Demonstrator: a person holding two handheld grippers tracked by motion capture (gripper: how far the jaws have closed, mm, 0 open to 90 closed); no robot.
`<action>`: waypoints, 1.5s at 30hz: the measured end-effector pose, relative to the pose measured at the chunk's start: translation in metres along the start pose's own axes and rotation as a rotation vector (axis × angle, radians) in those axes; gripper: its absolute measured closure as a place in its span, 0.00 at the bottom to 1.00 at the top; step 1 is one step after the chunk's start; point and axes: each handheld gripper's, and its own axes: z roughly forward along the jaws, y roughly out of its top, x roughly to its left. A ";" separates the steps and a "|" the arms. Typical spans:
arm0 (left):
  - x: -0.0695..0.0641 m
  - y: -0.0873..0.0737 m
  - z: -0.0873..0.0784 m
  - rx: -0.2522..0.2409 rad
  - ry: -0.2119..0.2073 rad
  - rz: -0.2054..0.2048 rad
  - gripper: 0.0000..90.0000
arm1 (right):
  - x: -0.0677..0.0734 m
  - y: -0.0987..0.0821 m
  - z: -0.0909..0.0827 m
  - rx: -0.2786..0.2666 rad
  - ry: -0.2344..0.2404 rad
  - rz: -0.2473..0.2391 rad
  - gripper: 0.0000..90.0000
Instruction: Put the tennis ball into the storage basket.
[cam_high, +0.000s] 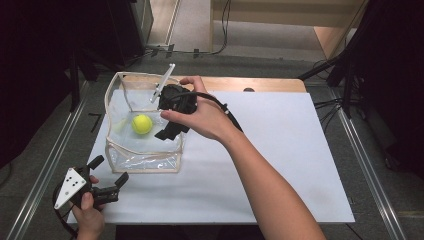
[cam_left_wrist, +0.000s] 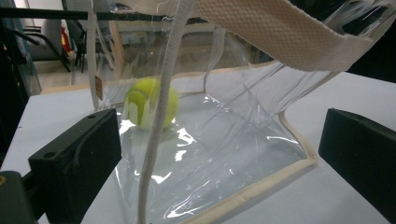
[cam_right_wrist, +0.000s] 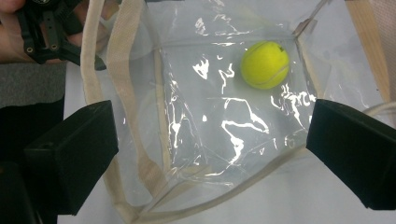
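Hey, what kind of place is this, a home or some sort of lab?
Probably a lab or recording studio: a white-topped table ringed by dark stands and floor cables, with a person's claw over a clear bag.

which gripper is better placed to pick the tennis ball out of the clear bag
Probably the right. The right gripper hangs open over the bag's open top, looking straight down on the tennis ball. The left gripper, also open, sits outside the bag's near wall with clear plastic between it and the ball.
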 end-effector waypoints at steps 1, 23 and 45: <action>0.000 0.000 0.000 0.000 0.000 0.000 0.00 | 0.000 -0.001 -0.001 0.002 -0.006 0.006 0.01; -0.001 0.000 0.001 0.004 0.002 0.007 0.00 | -0.001 -0.032 -0.016 0.005 -0.051 0.035 0.00; -0.001 0.000 0.001 0.004 0.002 0.007 0.00 | 0.000 -0.053 -0.020 -0.004 -0.065 0.054 0.00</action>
